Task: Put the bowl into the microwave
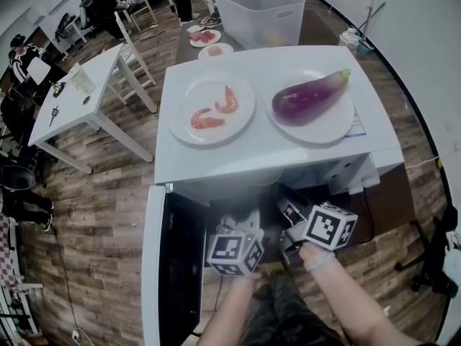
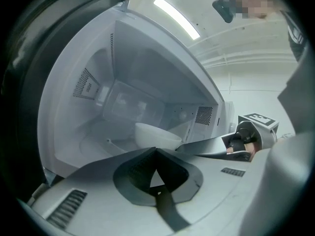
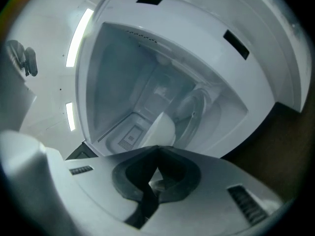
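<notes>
The white bowl (image 2: pixel 156 134) is inside the open microwave (image 1: pixel 266 157), over its turntable; the head view does not show it. My right gripper (image 3: pixel 157 147) is shut, with its tips at the bowl's (image 3: pixel 162 129) rim, and appears to grip it. In the left gripper view its jaws reach in from the right to the bowl's edge. My left gripper (image 2: pixel 156 149) is shut just in front of the bowl, with nothing seen between its jaws. In the head view both grippers, left (image 1: pixel 247 220) and right (image 1: pixel 289 213), are side by side at the oven's mouth.
The microwave door (image 1: pixel 155 265) hangs open to the left. On the oven's top stand a plate (image 1: pixel 180 125) with shrimp and a plate (image 1: pixel 333 130) with an eggplant (image 1: pixel 310 96). A white bin (image 1: pixel 259 9) stands behind; a white table (image 1: pixel 86 92) and people are at far left.
</notes>
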Demonstrator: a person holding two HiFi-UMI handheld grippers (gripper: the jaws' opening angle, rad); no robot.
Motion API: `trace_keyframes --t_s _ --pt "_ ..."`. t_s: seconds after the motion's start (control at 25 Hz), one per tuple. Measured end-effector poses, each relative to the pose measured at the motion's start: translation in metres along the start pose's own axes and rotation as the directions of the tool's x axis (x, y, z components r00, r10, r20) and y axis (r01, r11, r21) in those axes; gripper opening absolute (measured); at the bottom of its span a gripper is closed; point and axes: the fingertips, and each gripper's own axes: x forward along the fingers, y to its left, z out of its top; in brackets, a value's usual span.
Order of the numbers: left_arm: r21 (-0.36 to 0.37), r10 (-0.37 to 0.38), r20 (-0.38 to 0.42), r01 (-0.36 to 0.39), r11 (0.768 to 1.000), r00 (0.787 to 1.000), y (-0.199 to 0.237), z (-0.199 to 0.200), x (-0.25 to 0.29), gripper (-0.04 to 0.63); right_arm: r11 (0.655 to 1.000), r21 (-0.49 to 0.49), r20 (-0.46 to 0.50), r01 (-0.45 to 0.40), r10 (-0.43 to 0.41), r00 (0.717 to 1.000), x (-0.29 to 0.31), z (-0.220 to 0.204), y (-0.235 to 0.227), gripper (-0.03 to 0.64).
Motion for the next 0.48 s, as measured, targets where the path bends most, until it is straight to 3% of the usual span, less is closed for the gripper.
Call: trace_keyframes --t_s 0.48 --pt "-0.017 -0.008 0.008 0.008 1.0 1.0 0.0051 0.0037 0.0072 0.002 1.0 0.028 0.009 0.004 -0.004 1.0 0.0096 0.0062 -0.002 0.005"
